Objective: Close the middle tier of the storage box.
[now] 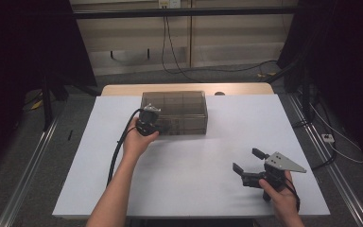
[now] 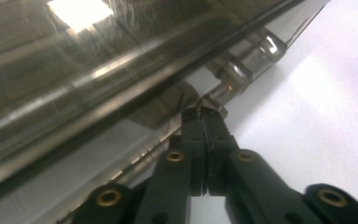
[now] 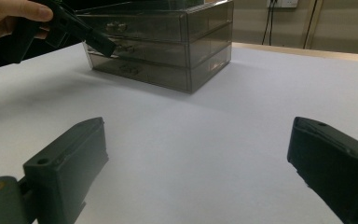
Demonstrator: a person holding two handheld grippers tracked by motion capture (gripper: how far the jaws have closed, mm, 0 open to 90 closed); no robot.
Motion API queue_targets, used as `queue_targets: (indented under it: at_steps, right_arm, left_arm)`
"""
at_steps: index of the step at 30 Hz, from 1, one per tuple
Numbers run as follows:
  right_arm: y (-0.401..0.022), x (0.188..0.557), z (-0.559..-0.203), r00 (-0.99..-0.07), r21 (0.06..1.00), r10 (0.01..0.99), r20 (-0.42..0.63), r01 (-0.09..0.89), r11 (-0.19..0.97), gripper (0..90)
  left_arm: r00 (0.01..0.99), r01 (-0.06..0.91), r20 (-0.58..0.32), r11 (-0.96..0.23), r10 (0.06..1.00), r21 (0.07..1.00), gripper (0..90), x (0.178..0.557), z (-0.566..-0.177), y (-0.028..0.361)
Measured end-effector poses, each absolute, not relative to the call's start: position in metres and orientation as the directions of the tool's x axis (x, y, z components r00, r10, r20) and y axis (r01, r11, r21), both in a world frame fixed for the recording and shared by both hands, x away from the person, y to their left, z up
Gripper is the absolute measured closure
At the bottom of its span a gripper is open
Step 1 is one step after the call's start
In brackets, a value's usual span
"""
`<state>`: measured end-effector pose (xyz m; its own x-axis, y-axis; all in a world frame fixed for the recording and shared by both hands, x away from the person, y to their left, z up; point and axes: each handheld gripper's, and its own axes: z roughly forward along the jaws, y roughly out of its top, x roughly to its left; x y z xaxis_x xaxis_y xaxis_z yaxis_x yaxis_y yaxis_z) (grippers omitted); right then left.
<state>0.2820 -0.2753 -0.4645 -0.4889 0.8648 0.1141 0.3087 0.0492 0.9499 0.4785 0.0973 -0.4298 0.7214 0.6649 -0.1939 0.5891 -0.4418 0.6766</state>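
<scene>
A white table [image 1: 194,161] stands on a grey floor, with dark curtains at both sides and a pale wall with hanging cables behind it.

Nearest the person, at the right front of the table, the right gripper [image 1: 250,165] is held just above the surface. Its jaws are spread wide with nothing between them.

Farther in, left of centre, the left gripper [image 1: 163,126] is at the front face of the drawer box [image 1: 182,101]. In the left gripper view its jaws are pressed together, pinching a small clear drawer handle [image 2: 209,99]. The left hand [image 1: 139,137] holds the gripper from behind.

The drawer box, of smoky transparent plastic, stands at the far middle of the table, well apart from the right gripper. The right gripper view shows three stacked drawers.
</scene>
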Motion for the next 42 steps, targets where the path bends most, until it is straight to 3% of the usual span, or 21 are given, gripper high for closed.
queue_targets:
  at_steps: [17,22,42]
  right_arm:
    - [-0.276,0.282,-0.464,-0.487,0.950,0.867,0.105,0.307,0.057,4.4]
    - [-0.276,0.281,-0.464,-0.485,0.949,0.868,0.106,0.309,0.057,4.4]
    - [-0.275,0.281,-0.464,-0.490,0.949,0.866,0.098,0.308,0.067,4.4]
  left_arm:
    - [0.743,0.592,-0.277,-0.404,0.610,0.697,58.2,0.428,-0.426,0.135]
    - [0.750,0.578,-0.264,-0.405,0.607,0.709,48.0,0.413,-0.427,0.149]
    - [0.740,0.580,-0.244,-0.413,0.626,0.702,33.6,0.381,-0.439,0.185]
